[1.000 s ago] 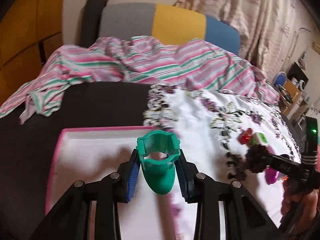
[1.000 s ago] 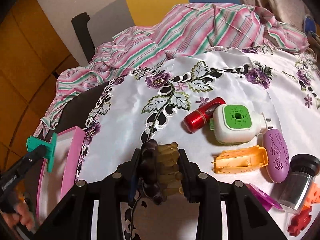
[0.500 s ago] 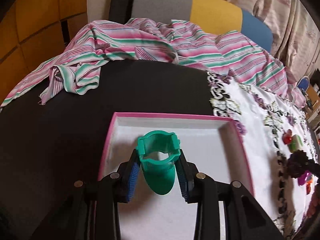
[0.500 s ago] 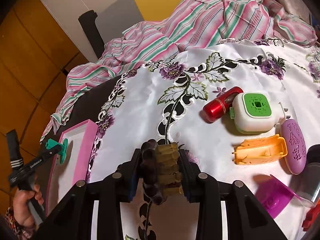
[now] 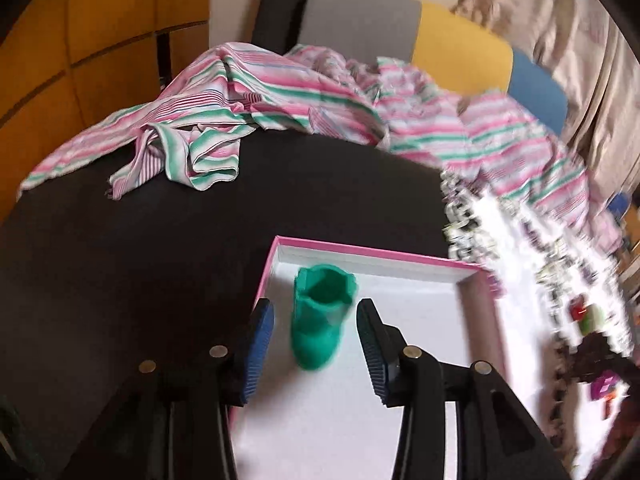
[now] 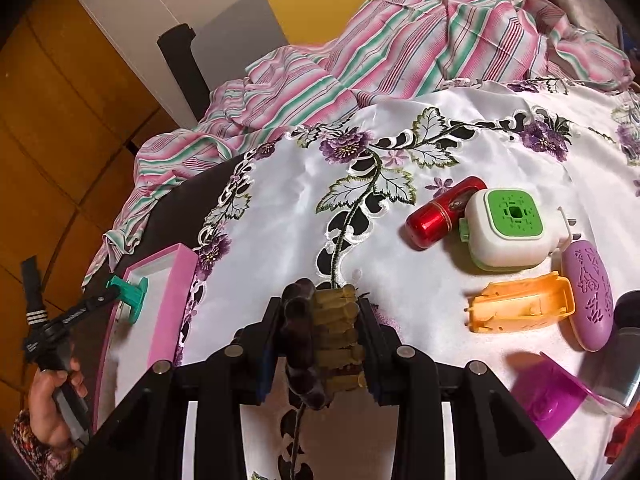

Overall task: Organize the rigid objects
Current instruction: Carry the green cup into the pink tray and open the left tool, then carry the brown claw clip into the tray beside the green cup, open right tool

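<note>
A green plastic holder [image 5: 320, 312] lies in the pink-rimmed white tray [image 5: 380, 254], between the fingers of my left gripper [image 5: 315, 308]. The jaws are opening and the blue pads [image 5: 260, 340] stand clear of it on both sides. In the right wrist view the green holder [image 6: 134, 298] shows at the tip of the left gripper [image 6: 116, 294], over the tray [image 6: 172, 280]. My right gripper [image 6: 320, 304] is shut on a brown and yellowish hair claw clip [image 6: 324, 336], above the embroidered white cloth [image 6: 280, 208].
On the white cloth to the right lie a red cylinder [image 6: 444, 216], a white and green plug-in device [image 6: 512, 232], an orange case [image 6: 520, 308], a purple oval [image 6: 588, 296] and a magenta piece [image 6: 548, 396]. Striped cloth [image 5: 280, 92] is bunched at the back. A hand [image 6: 52, 408] holds the left gripper.
The left gripper moved over the tray and its jaws spread, letting go of the green holder, which now lies in the tray's far left corner. The right gripper kept still with the clip.
</note>
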